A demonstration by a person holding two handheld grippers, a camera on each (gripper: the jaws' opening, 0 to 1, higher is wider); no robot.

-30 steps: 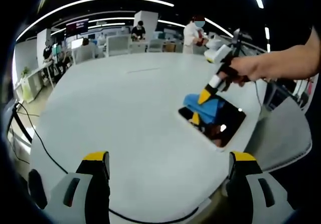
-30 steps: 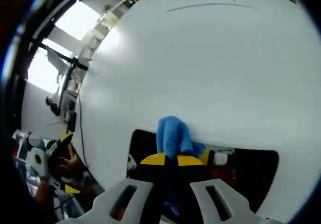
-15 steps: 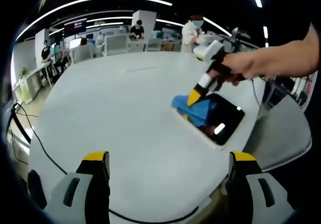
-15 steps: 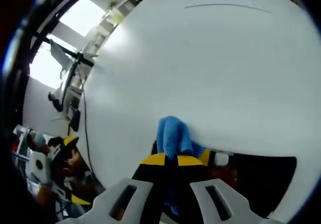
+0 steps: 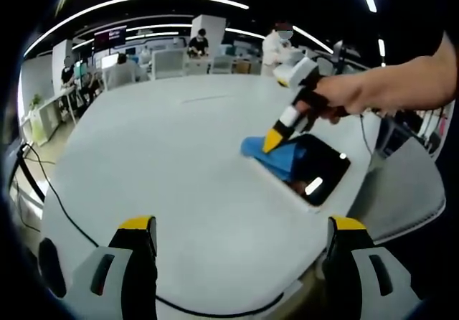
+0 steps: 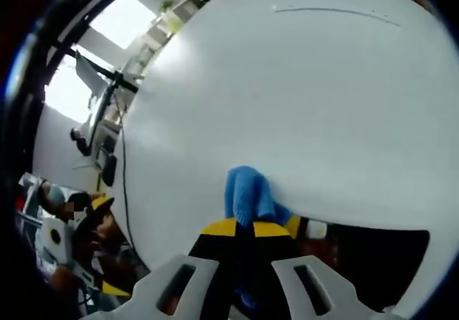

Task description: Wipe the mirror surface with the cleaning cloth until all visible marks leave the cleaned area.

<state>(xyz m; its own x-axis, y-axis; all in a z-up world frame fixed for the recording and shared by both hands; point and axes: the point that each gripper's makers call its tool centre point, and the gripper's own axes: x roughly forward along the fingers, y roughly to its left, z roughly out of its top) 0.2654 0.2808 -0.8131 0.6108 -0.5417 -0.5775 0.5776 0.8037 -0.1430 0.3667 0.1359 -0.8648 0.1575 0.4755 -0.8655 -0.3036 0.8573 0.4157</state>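
Right gripper clamping one blue cloth at mirror edge, right-centre; left gripper open over bare white table.

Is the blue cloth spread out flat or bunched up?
Bunched: the blue cleaning cloth bulges in folds from the shut right gripper at the dark rectangular mirror's edge.

The cloth hides the mirror's near corner.
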